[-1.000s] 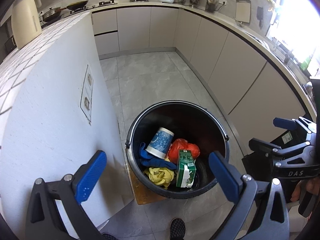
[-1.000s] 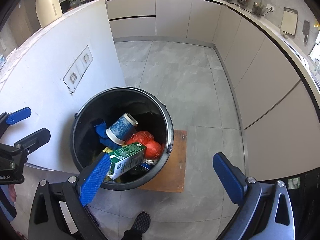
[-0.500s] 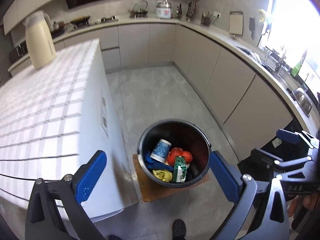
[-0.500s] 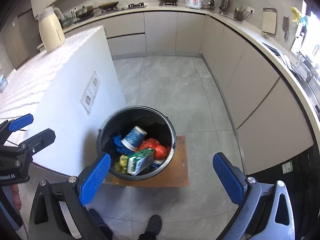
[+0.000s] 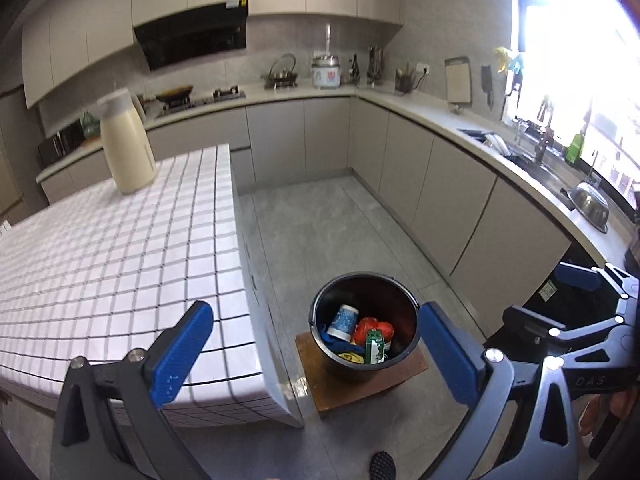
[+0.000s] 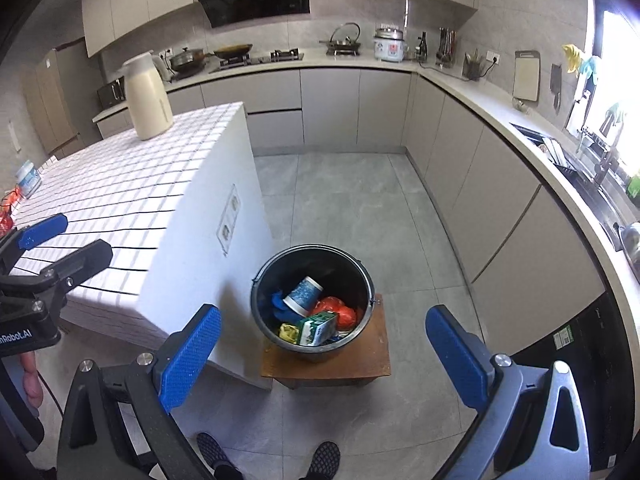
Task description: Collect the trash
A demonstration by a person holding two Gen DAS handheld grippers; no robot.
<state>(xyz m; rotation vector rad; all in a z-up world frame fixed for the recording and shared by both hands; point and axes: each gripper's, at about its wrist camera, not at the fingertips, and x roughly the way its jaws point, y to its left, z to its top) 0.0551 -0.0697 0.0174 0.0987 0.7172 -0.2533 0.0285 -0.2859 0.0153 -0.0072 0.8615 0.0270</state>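
A black bucket (image 5: 372, 290) (image 6: 320, 262) stands on a low wooden stool (image 5: 360, 394) (image 6: 328, 364) beside the island. Inside lie a blue-and-white paper cup (image 5: 342, 322) (image 6: 303, 295), a red-orange bag (image 5: 372, 326) (image 6: 340, 313), a green carton (image 5: 375, 346) (image 6: 316, 328), a yellow crumpled piece (image 5: 352, 357) (image 6: 287, 331) and a blue cloth (image 5: 340, 345) (image 6: 280, 306). My left gripper (image 5: 316, 354) is open and empty, high above the bucket. High over it too, my right gripper (image 6: 324, 356) is open and holds nothing.
A white tiled island (image 5: 120, 260) (image 6: 120, 192) with a cream jug (image 5: 126, 148) (image 6: 146, 96) fills the left. A small cup (image 6: 28, 178) sits at its far left edge. Cabinets (image 5: 440, 192) line the right and back. The person's shoes (image 6: 324, 460) are below.
Both grippers have risen well above the bucket, which now looks small and far below. The island's top has come into view. Both stayed open and empty.
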